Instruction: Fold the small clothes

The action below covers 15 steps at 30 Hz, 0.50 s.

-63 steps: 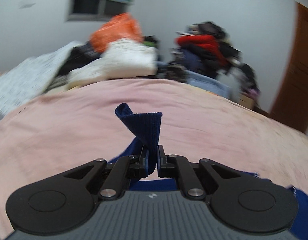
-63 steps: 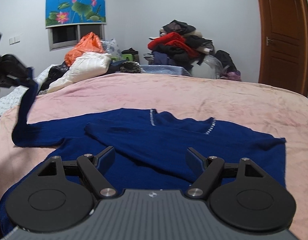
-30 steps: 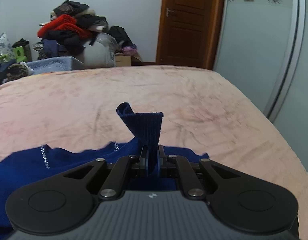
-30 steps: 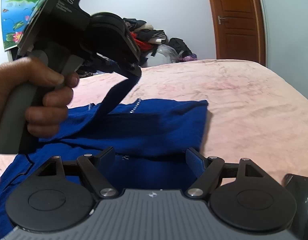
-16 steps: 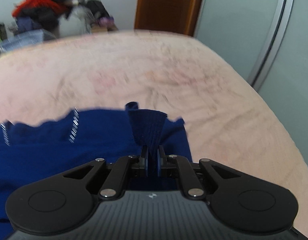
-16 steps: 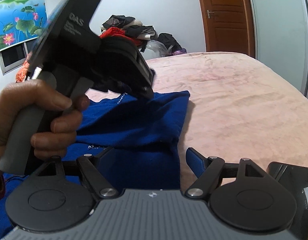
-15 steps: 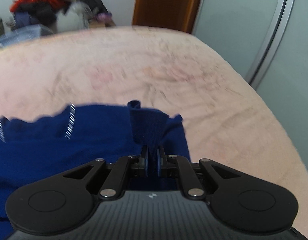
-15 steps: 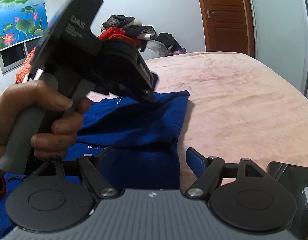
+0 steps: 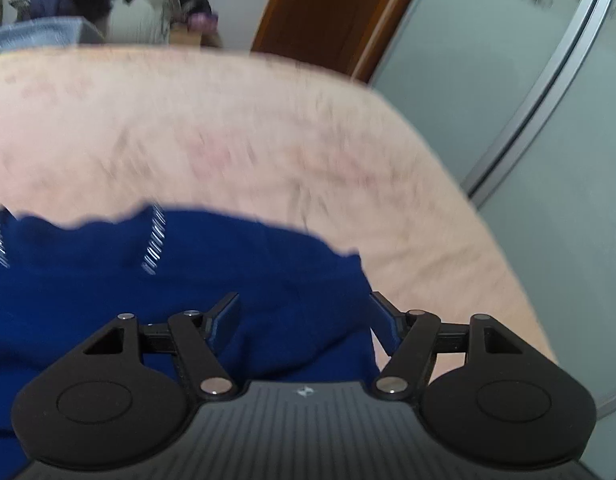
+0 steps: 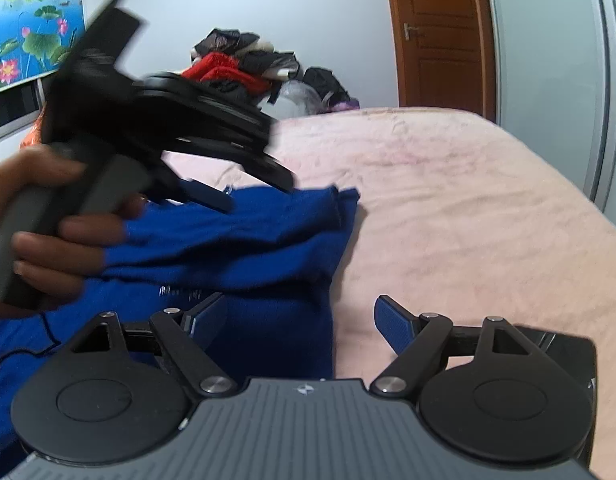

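A dark blue sweater (image 9: 188,280) with small sparkly trims lies flat on the pink bedspread (image 9: 228,140), one sleeve folded across its body to the right edge (image 10: 332,208). My left gripper (image 9: 306,312) hovers just over that edge. Its jaws are opening, with the fabric below them and neither pad pressing on it. In the right wrist view a hand holds the blurred left gripper (image 10: 248,192) over the sweater (image 10: 248,240). My right gripper (image 10: 300,312) stands open and empty at the sweater's near right edge.
A heap of clothes (image 10: 244,64) is piled past the bed's far side, beside a brown door (image 10: 440,36). Pale sliding panels (image 9: 548,100) run along the right. A dark flat object (image 10: 564,344) lies on the bed (image 10: 448,220) behind my right finger.
The left gripper's jaws have parted and let go of the sleeve cuff, which now lies on the sweater. The left gripper has dipped towards the bed. The right gripper has kept still.
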Motion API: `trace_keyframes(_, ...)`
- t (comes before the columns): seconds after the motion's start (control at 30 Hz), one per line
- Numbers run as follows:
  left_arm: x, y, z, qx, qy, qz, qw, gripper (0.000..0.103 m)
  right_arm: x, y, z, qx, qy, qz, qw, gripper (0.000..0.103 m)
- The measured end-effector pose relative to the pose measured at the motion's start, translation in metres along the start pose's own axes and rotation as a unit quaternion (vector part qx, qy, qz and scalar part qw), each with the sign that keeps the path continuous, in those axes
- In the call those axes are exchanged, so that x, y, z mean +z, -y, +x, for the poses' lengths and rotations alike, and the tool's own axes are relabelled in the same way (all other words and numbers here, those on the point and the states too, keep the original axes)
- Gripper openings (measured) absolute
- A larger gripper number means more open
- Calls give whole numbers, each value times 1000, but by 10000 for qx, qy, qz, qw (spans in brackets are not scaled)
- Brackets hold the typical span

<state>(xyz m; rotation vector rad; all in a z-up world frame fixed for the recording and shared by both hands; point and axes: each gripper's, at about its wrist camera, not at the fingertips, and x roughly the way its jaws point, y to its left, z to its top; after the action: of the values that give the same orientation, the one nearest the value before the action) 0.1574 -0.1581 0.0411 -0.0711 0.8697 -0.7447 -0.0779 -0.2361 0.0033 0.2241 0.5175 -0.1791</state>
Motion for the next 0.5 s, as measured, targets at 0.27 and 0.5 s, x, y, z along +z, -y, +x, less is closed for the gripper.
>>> trace_keyframes(0.27,-12,-93,-65,1473,645,-105,9869,84,51,-10,36,720,243,277,9967,83)
trace_keyframes(0.5,-37,-197,-86,2235,287,-1379,9645,84,78,-15,143,1062,-702,547,9904,82)
